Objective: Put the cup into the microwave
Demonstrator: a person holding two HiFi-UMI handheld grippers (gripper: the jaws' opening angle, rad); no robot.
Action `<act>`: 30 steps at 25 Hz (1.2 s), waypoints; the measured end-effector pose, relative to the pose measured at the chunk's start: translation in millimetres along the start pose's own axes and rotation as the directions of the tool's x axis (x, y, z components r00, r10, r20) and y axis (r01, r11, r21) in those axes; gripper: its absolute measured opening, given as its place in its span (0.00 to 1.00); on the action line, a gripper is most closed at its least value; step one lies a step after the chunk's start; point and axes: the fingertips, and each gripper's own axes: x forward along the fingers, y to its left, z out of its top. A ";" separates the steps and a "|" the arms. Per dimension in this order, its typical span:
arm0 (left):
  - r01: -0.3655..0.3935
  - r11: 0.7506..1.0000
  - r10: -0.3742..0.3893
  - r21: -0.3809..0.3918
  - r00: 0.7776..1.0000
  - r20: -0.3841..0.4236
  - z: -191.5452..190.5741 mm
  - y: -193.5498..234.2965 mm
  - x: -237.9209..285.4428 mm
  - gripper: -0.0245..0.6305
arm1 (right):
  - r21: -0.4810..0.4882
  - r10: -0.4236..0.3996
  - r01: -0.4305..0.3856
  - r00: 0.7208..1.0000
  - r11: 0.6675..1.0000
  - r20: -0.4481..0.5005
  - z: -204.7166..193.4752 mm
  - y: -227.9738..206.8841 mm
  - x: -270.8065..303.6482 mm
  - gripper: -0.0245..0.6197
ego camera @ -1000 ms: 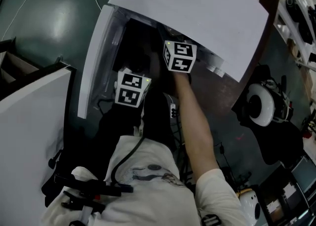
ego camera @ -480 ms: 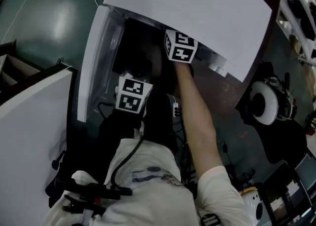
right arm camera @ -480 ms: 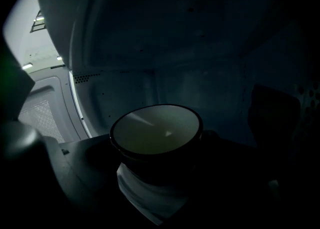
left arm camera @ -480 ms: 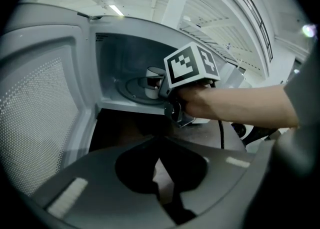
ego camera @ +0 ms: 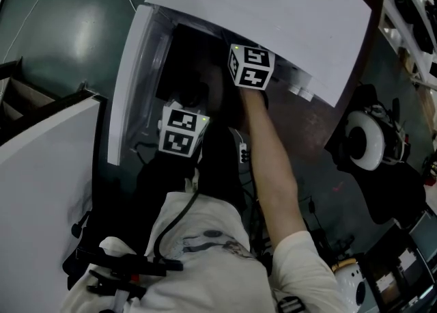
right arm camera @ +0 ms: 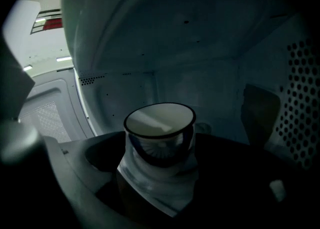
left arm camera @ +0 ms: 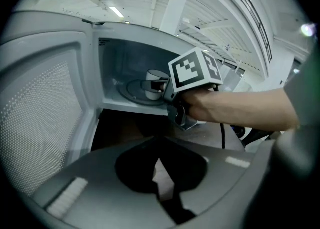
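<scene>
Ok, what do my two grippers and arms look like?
Left gripper and right gripper: grey bodies, dark jaws, each with a white cube of black square markers. Black cable from the left one. Short white sleeve on the right arm.

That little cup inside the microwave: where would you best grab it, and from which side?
By its round side wall below the rim, one jaw on each side, coming in level through the open front. The cup stands upright, and the microwave walls close off every other side. The right gripper holds it that way.
</scene>
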 end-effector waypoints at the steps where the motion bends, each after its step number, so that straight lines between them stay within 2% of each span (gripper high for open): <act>1: 0.000 1.000 0.000 0.004 1.000 0.004 1.2 -1.5 -2.2 0.04 | 0.008 -0.004 0.004 1.000 1.000 -0.002 -2.1 0.5 -5.2 0.70; 6: 0.004 1.000 -0.005 0.029 1.000 0.026 1.4 -8.2 -10.6 0.04 | 0.014 -0.010 0.010 1.000 1.000 -0.009 -17.8 15.1 -53.0 0.70; 9: 0.006 0.999 -0.009 0.053 0.999 0.050 2.7 -16.1 -20.7 0.04 | 0.002 -0.021 0.021 1.000 1.000 -0.012 -28.3 29.3 -97.4 0.63; 10: 0.007 0.998 -0.011 0.064 0.998 0.064 3.2 -18.7 -24.7 0.04 | -0.001 -0.036 0.036 0.999 0.999 -0.016 -32.2 33.0 -112.6 0.53; 13: 0.014 0.996 -0.024 0.089 0.994 0.109 4.5 -26.8 -38.7 0.04 | 0.002 -0.110 0.110 0.994 0.994 -0.011 -40.4 41.6 -156.9 0.10; 14: 0.019 0.995 -0.031 0.096 0.992 0.122 4.3 -30.7 -42.3 0.04 | 0.008 -0.126 0.126 0.992 0.992 0.000 -42.1 44.0 -170.1 0.04; 18: 0.059 0.989 -0.080 0.133 0.983 0.165 6.0 -48.7 -60.7 0.04 | 0.030 -0.168 0.167 0.985 0.985 0.035 -41.2 55.4 -216.9 0.04; 23: 0.152 0.977 -0.179 0.148 0.965 0.190 -2.8 -74.6 -94.8 0.04 | 0.059 -0.242 0.240 0.970 0.969 0.027 -45.7 68.3 -276.5 0.04; 26: 0.157 0.970 -0.194 0.184 0.958 0.209 -1.2 -78.6 -105.7 0.04 | 0.092 -0.283 0.278 0.958 0.956 0.052 -43.0 68.3 -294.8 0.04; 30: 0.169 0.970 -0.208 0.177 0.950 0.233 -5.6 -84.0 -111.3 0.04 | 0.106 -0.282 0.272 0.955 0.956 0.094 -42.0 67.7 -310.1 0.04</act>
